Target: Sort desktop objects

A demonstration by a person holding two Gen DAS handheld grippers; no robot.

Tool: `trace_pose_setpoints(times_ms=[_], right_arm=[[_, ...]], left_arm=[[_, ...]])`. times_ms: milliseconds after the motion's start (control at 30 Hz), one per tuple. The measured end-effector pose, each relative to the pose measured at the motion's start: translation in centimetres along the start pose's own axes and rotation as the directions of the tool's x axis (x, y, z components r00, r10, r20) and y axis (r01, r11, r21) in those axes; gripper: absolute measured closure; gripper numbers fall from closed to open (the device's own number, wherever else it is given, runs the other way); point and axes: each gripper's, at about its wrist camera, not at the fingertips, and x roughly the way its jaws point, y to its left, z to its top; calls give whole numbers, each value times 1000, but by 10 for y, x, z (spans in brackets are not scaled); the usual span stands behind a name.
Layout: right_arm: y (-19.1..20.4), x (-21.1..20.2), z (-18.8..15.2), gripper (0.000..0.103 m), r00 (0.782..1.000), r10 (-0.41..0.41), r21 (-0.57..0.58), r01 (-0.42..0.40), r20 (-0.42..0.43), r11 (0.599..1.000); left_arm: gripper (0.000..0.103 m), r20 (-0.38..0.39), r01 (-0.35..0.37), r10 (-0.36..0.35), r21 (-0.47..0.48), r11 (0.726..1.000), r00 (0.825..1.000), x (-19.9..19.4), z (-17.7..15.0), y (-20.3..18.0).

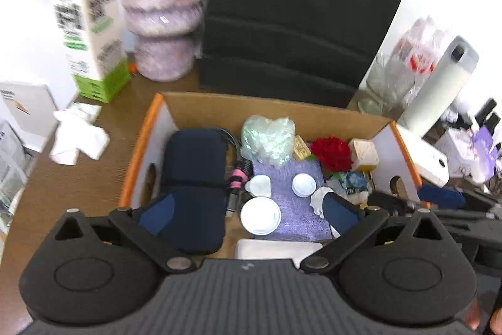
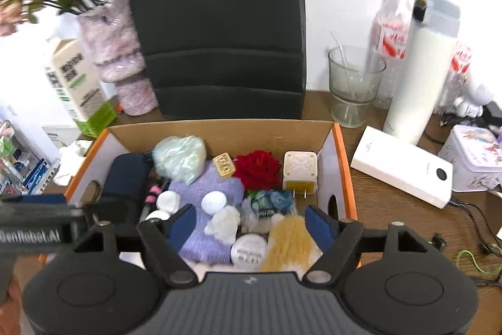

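Left wrist view: left claw spread wide, empty, over the cardboard box of clutter; bare counter along the box's left wall

Right wrist view: right claw wide, empty, above the purple cloth inside; power bank near its right wall

The left gripper had a ribbed dark-grey body flanked by two round black housings with recessed discs. Black linkage arms, pinned with silver screws, carried navy-blue fingers. The right gripper was built alike, with navy-blue pads and a small pale mark on its ribbed centre.
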Motion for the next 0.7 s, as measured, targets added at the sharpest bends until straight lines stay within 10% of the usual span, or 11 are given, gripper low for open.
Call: trace_pose_setpoints(times_ms=[267,700], right_arm=[[13,-69,-76,20,982,-2,-44,10,189,999],[22,-115,-224,9,972,22,-102,2,233,995]], left_arm=[[0,187,-38,26,60,997,982,-65,-74,-6],[0,320,-12,-13,79,997,947,-115,-228,4]])
